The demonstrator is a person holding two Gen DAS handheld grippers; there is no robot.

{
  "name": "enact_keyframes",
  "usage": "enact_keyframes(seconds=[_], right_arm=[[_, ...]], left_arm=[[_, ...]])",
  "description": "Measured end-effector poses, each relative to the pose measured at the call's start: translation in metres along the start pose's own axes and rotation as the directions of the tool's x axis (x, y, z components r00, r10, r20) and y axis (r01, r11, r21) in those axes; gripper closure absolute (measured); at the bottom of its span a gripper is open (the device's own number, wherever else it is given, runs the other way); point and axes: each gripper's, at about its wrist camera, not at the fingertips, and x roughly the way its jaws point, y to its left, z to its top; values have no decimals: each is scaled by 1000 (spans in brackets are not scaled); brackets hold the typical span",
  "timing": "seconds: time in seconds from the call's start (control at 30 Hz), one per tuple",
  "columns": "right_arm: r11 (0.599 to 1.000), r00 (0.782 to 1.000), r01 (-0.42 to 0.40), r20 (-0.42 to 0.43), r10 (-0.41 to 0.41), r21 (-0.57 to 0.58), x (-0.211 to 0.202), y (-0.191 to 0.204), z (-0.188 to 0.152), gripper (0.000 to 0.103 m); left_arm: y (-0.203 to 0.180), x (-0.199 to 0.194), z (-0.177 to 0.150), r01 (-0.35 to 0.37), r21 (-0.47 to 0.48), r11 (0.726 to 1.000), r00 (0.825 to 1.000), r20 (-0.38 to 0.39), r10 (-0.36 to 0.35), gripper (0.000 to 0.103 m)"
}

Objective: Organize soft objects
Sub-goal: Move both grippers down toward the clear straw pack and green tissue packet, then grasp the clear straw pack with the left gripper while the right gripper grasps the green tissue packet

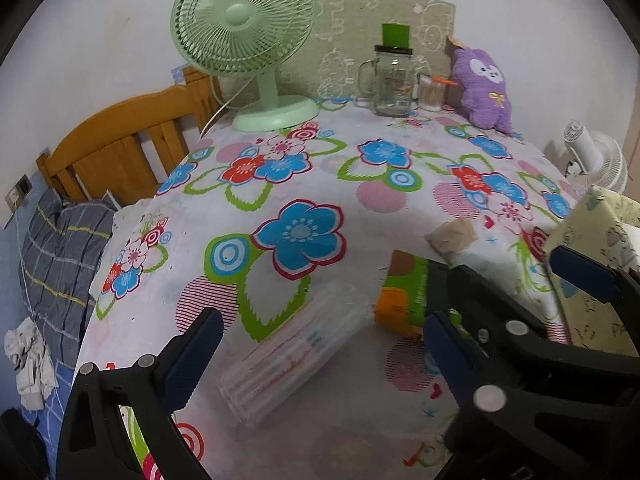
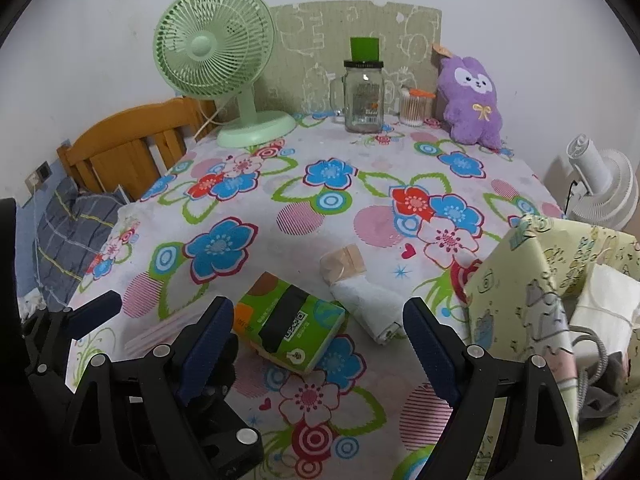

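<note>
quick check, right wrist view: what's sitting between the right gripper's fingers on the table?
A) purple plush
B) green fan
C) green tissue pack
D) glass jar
C: the green tissue pack lies on the tablecloth in the gap of the open right gripper, untouched, while the purple plush, glass jar and green fan all stand at the far edge by the wall.
</note>
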Motion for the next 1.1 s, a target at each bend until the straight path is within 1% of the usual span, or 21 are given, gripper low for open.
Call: enact_keyframes(seconds=[0.37, 0.43, 0.5, 0.57, 0.6, 0.63, 0.7, 0.73, 0.8, 0.97, 1.1], right_arm=[[1000, 998, -21, -64, 20, -16, 28, 10, -2, 17], [1000, 997, -25, -73, 23, -17, 31, 12, -3, 17], [999, 996, -30, -84, 28, -21, 34, 14, -3, 17], [999, 995, -33, -95, 31, -25, 37, 16, -4, 17], [999, 994, -37, -105, 34, -26, 39, 17, -5, 17], [999, 993, -44, -110, 42, -22, 40, 18, -5, 17], [998, 991, -54, -122, 53, -10, 43, 18, -5, 17], [998, 990, -58, -129, 57, -6, 45, 19, -5, 17], [998, 988, -61, -140, 60, 0, 49, 20, -5, 17], [999, 989, -48, -139, 47, -3, 55, 22, -5, 16], [998, 988, -53, -144, 55, 13, 59, 22, -5, 16]], left_arm=[[16, 25, -7, -24, -35, 999, 998, -61, 22, 9], [17, 28, -8, -21, -35, 999, 997, -72, 18, 13], [17, 32, -9, -7, -33, 999, 996, -92, 4, 22], [17, 35, -10, 10, -34, 999, 994, -111, -14, 28], [18, 34, -10, 19, -37, 999, 994, -103, -23, 32], [18, 34, -11, 28, -40, 999, 994, -104, -32, 33], [17, 33, -11, 46, -38, 998, 994, -100, -49, 43], [17, 32, -12, 48, -36, 998, 994, -98, -51, 45], [15, 31, -12, 60, -28, 998, 993, -97, -62, 53], [14, 31, -11, 67, -25, 997, 993, -96, -69, 58], [14, 31, -11, 64, -28, 998, 993, -94, -67, 61]])
